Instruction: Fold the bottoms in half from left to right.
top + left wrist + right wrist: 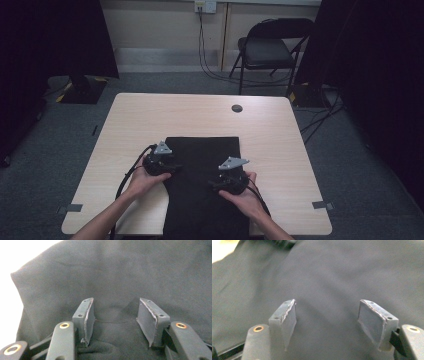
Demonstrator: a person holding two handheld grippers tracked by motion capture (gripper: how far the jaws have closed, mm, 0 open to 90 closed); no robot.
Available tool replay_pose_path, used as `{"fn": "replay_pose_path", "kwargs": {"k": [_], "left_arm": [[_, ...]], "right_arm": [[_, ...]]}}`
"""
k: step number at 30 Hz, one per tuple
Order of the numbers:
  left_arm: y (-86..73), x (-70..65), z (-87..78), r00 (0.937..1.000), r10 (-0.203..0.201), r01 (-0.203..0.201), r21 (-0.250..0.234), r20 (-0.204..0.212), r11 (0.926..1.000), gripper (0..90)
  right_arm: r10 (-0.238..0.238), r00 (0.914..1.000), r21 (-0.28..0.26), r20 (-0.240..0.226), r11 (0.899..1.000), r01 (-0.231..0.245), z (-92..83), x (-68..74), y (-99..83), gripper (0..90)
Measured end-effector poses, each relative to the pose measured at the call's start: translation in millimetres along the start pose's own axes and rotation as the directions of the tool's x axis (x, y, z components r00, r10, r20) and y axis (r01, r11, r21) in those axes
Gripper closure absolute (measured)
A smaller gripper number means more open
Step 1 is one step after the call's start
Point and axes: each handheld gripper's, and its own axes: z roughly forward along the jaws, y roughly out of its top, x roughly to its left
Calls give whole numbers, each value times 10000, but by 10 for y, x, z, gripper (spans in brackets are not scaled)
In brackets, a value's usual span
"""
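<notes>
While both hands hover low over the black cloth (202, 175), the job looks like folding or smoothing it. The cloth lies flat on the pale counter (280, 145), from the middle down to the 6 o'clock edge, where it hangs over a bit.

The left gripper (172, 169) sits at the cloth's 9 o'clock edge. Its jaws are apart, and in the left gripper view a small bump of cloth rises between the pads (88, 315), but they do not seem to press on it. The right gripper (214, 184) is over the cloth, a little toward 4 o'clock from its middle. Its jaws stand wide apart too, with flat cloth under them and nothing held.

To do this step well, I think each gripper should go to an edge or corner, dip down, and pinch just one layer. Both should close at the same time, so the cloth lifts even and does not bunch up. The right gripper may need to slide out to the 3 o'clock edge first.

Bare counter lies at 12, 3 and 9 o'clock, so the cloth has room to move. A small dark round cap (237, 108) sits near 12 o'clock, well apart from the cloth. The cables (131, 172) trail near the 6 o'clock edge and could snag.
</notes>
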Motion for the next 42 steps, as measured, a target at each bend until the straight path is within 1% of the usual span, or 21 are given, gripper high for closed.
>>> {"fn": "replay_pose_path", "kwargs": {"k": [3,6,9,12,14,17,19,21,26,28,29,31,33,34,35,36,37,38,39,41,42], "left_arm": [[-37,-5,-39,10000,34,-34,-6,86,10000,473],[-74,-33,-100,9996,-228,226,136,165,9997,473],[-66,-48,-129,9994,-265,257,381,204,9989,472],[-60,-29,-133,9988,-348,333,409,342,9986,473],[-68,10,-153,9966,-623,607,305,539,9977,490],[-49,52,-225,9949,-737,742,-52,686,9972,494],[-26,87,-296,9942,-903,933,-500,579,9944,492],[12,136,-365,9928,-1114,1142,-700,433,9910,481],[38,242,-428,9926,-1212,1208,-1255,45,9847,452],[25,303,-382,9912,-1320,1322,-1051,85,9856,434],[35,325,-366,9915,-1301,1293,-825,-43,9882,430],[50,352,-349,9921,-1236,1217,-760,-212,9897,400],[79,462,-300,9863,-1613,1560,-1245,-340,9799,398],[84,505,-263,9837,-1771,1728,-1118,-302,9786,390],[104,549,-212,9843,-1747,1724,-729,-251,9823,374],[112,576,-159,9832,-1752,1708,-793,-522,9821,364],[119,594,-124,9794,-1928,1859,-1039,-600,9771,365],[123,611,-98,9784,-1998,1931,-1095,-536,9751,364],[136,631,-45,9778,-2064,2027,-889,-355,9752,352],[156,641,58,9839,-1732,1715,-407,-433,9843,326],[157,646,79,9848,-1678,1657,-479,-447,9850,323]], "right_arm": [[45,9993,-89,384,10000,-42,90,-156,123,300],[23,9975,-45,708,10000,-20,223,-272,201,301],[186,9966,151,797,9997,-199,365,-338,199,301],[-39,9960,302,890,9995,13,399,-305,166,295],[-73,9961,229,878,9997,53,394,-285,146,295],[-227,9984,416,517,9989,206,344,-213,112,295],[-292,9987,665,407,9974,264,296,-146,95,296],[-287,9987,707,413,9972,257,266,-106,69,295],[-331,9993,618,175,9976,319,174,-73,-15,291],[-349,9990,414,293,9986,337,121,-168,5,286],[-141,9992,157,385,9998,135,85,-246,33,281],[286,9977,-230,614,9994,-272,20,-416,95,252],[619,9932,-422,988,9974,-579,-21,-621,155,242],[713,9911,-593,1128,9961,-649,-26,-717,170,238],[801,9893,-589,1217,9956,-733,-15,-808,185,227],[862,9875,-605,1316,9951,-788,11,-886,198,226],[934,9859,-637,1385,9943,-852,56,-971,209,221],[1047,9864,-624,1268,9933,-974,103,-1031,214,215],[1176,9865,-560,1141,9922,-1118,140,-1069,219,204],[1323,9866,-524,960,9904,-1277,239,-1130,225,207],[1281,9875,-511,916,9910,-1238,279,-1142,224,207]]}}
